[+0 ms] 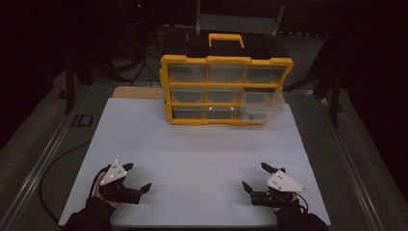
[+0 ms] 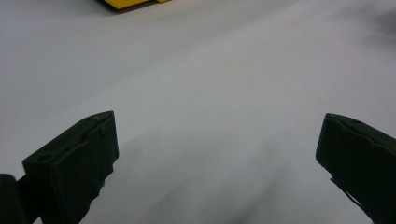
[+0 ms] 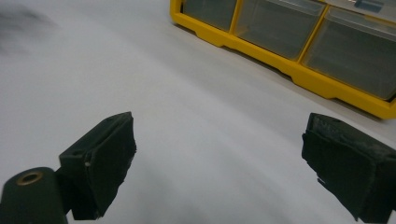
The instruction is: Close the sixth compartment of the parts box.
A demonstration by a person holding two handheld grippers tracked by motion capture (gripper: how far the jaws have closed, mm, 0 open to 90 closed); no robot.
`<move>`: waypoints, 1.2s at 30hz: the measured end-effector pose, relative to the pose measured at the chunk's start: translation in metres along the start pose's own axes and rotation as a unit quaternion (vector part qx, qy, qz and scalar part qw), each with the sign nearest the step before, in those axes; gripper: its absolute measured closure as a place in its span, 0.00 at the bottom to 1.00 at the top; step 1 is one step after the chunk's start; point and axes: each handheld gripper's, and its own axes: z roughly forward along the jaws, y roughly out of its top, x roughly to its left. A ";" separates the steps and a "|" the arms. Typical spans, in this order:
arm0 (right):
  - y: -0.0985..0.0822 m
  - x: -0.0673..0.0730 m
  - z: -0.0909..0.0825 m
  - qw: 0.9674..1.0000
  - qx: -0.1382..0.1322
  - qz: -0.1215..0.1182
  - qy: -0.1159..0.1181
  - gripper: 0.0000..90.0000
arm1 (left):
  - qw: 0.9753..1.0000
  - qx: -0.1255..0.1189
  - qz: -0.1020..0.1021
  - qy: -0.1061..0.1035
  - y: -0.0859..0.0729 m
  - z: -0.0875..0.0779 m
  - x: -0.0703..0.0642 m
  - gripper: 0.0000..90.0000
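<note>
A yellow organiser cabinet (image 1: 225, 90) with clear plastic drawers stands at the far middle of the white sheet (image 1: 192, 144). One clear drawer (image 1: 262, 106) at its lower right sticks out from the frame. My left gripper (image 1: 137, 177) rests near the front left of the sheet, jaws wide apart and empty. My right gripper (image 1: 255, 176) rests near the front right, also open and empty. In the right gripper view the cabinet's yellow base (image 3: 289, 70) and drawers lie ahead beyond the gripper (image 3: 219, 158). The left gripper (image 2: 217, 154) faces bare sheet, with a yellow corner (image 2: 126, 3) at the top.
The white sheet lies on a grey table (image 1: 43, 144) with raised metal side rails. A black cable (image 1: 53, 166) trails at the left. Dark stands and a chair sit behind the cabinet. Open sheet lies between the grippers and the cabinet.
</note>
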 end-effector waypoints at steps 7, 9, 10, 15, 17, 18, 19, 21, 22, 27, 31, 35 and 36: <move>0.005 -0.002 -0.003 1.000 -0.003 0.000 0.000 0.11 | 1.000 -0.002 -0.003 -0.002 0.000 0.000 0.000 0.00; 0.007 -0.001 -0.004 1.000 -0.005 -0.004 0.000 0.11 | 1.000 -0.002 -0.003 -0.001 0.000 0.000 0.000 0.00; 0.009 -0.001 -0.004 1.000 -0.006 -0.006 0.001 0.11 | 1.000 -0.002 -0.002 -0.002 0.000 0.000 0.000 0.00; 0.016 0.001 -0.006 1.000 -0.009 -0.011 0.003 0.11 | 1.000 -0.004 -0.001 -0.002 0.001 -0.001 0.000 0.00; 0.020 0.001 -0.006 1.000 -0.009 -0.014 0.005 0.11 | 1.000 -0.005 -0.001 -0.001 0.001 -0.001 0.000 0.00; 0.022 0.001 -0.006 1.000 -0.008 -0.015 0.005 0.11 | 1.000 -0.005 -0.004 -0.002 0.001 0.000 0.000 0.00; 0.024 0.001 -0.006 1.000 -0.010 -0.016 0.007 0.11 | 1.000 -0.003 -0.003 -0.002 0.000 0.000 0.000 0.00; 0.028 0.001 -0.007 1.000 -0.012 -0.015 0.012 0.11 | 1.000 -0.002 -0.001 -0.001 0.000 0.000 0.000 0.00; 0.030 0.001 -0.007 1.000 -0.012 -0.019 0.012 0.11 | 1.000 -0.002 -0.001 -0.001 0.000 0.000 0.000 0.00; 0.038 0.001 -0.008 1.000 -0.017 -0.019 0.012 0.11 | 1.000 -0.003 -0.002 -0.001 0.000 0.000 0.000 0.00; 0.040 0.000 -0.007 1.000 -0.015 -0.017 0.009 0.11 | 1.000 -0.003 -0.002 -0.003 0.000 0.000 0.000 0.00; 0.048 -0.003 -0.006 1.000 -0.015 -0.022 0.006 0.11 | 1.000 -0.002 -0.003 -0.004 0.000 0.001 0.000 0.00; 0.050 -0.003 -0.007 1.000 -0.017 -0.021 0.005 0.11 | 1.000 -0.002 -0.003 -0.004 0.000 0.001 0.000 0.00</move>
